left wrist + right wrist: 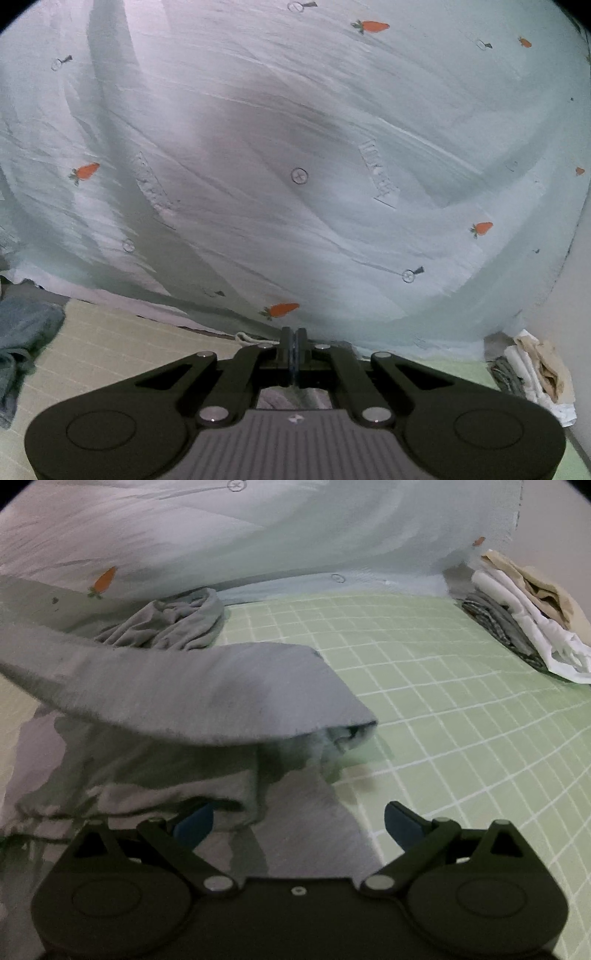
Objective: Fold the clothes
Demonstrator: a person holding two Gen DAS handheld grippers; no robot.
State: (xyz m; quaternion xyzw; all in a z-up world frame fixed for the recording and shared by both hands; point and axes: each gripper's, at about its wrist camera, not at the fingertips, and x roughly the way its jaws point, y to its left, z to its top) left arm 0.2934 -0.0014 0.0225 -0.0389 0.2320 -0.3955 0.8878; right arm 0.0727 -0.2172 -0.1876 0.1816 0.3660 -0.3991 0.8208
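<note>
A grey garment (177, 698) lies on the green gridded mat (461, 720). One flap of it is lifted and hangs across the middle of the right wrist view. My right gripper (298, 827) is open low over the garment's near edge; its left fingertip (194, 825) touches a fold, and the right one (402, 827) is over the mat. My left gripper (294, 347) is shut, with grey fabric (291, 398) showing just beneath its fingers and a white drawstring (247, 338) beside the tips. It faces the carrot-print sheet (295, 173).
A stack of folded clothes (517, 620) sits at the mat's far right, also seen in the left wrist view (532, 373). A crumpled grey garment (177, 624) lies by the sheet. A blue-grey cloth (22, 332) is heaped at the left.
</note>
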